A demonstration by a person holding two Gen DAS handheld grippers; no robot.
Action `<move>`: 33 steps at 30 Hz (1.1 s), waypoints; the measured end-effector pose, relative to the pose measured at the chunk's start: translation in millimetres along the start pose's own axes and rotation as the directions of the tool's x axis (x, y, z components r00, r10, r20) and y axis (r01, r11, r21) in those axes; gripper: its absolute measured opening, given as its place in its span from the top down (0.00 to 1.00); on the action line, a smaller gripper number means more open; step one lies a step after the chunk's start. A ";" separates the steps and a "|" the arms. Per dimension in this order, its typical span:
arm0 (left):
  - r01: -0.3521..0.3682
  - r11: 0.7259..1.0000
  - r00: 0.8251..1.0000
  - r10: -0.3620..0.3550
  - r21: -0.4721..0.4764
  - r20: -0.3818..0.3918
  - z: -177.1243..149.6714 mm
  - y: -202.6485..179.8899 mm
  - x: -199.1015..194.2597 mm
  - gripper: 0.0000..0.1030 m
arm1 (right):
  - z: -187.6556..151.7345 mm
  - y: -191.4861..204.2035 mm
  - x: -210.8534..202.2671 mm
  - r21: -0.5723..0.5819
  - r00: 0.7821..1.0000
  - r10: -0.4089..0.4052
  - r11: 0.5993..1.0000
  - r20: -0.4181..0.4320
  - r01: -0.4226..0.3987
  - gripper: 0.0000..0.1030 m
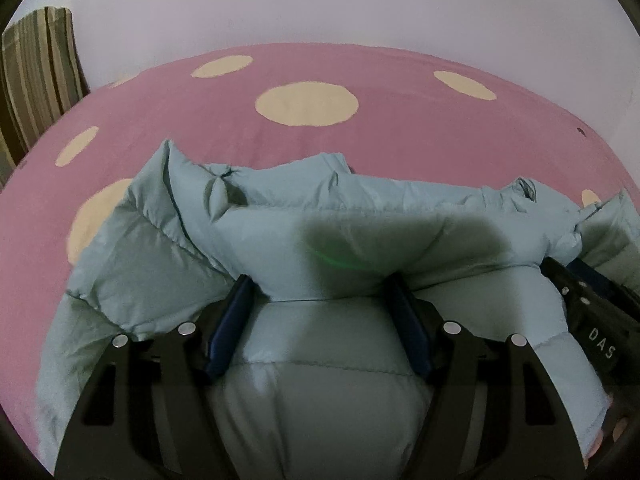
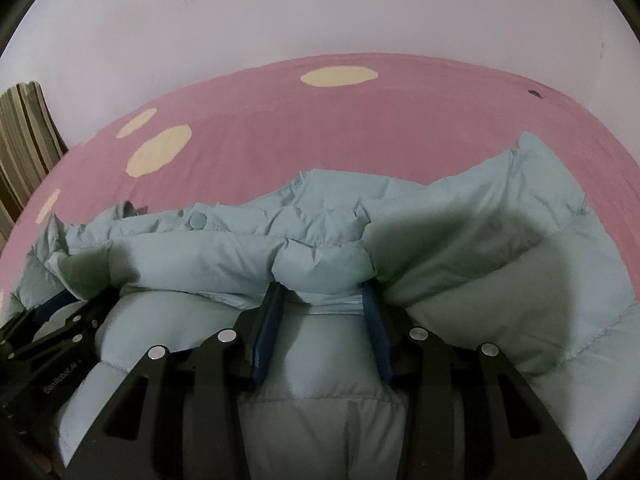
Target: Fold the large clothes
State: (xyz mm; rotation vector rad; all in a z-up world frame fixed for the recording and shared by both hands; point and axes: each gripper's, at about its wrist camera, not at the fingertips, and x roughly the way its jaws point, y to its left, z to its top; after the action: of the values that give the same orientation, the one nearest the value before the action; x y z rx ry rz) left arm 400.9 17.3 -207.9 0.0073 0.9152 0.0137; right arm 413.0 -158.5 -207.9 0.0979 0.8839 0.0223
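1. Across the whole foreground of both wrist views I see the bed [image 1: 400,152], covered in a pink sheet with large cream dots; its far edge meets a pale wall [image 1: 320,0].
2. Next in size, the jacket [image 1: 320,208], a light blue quilted puffer, lies on the near part of the bed, bunched and partly doubled over. A folded ridge of it runs from side to side in front of my tongs, and more of it spreads toward the left and right edges.
3. At the far left corner, beyond the bed, I can see a striped cloth [image 1: 36,76] in green, brown and cream bands; I cannot tell what it is.
4. My left gripper [image 1: 320,292] points down at the near edge of the fold. Its blue pads stand fairly wide, with a thick roll of jacket filling the gap and pressing against both, so I read it as clamped on the jacket.
5. My right gripper [image 2: 324,296] sits just beside it, toward the right, its pads narrower and pinching a bunched lip of the same fold.
6. A round snap [image 2: 198,222] shows on the ridge, left of my right gripper.
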 end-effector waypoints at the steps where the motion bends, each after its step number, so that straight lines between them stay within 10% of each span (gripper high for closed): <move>1: -0.008 1.000 1.000 0.008 -0.006 0.011 -0.4 1.8 -10.9 0.33 | 1.5 0.5 -5.3 0.000 1.000 -0.007 1.000 0.004 0.007 0.59; 7: 0.043 0.997 0.996 -0.038 -0.056 0.084 -15.6 7.7 -53.5 0.31 | -15.0 23.6 -56.6 -0.010 0.994 0.079 0.997 0.078 -0.079 0.59; 20: 0.026 0.999 0.999 -0.026 0.023 0.026 -27.6 -1.5 -18.6 0.31 | -38.0 45.5 -25.3 -0.078 0.999 0.048 0.996 0.012 -0.047 0.59; 33: 0.024 0.969 0.999 -0.015 -0.244 0.038 -66.0 130.2 -88.3 0.13 | -46.7 -104.4 -114.8 0.153 0.997 -0.014 0.988 0.077 0.002 0.30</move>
State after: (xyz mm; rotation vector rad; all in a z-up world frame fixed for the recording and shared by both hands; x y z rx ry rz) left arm 293.6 146.2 -176.6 -0.2304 0.8729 0.1081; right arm 301.9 -265.7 -158.7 0.2369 0.8075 -0.0570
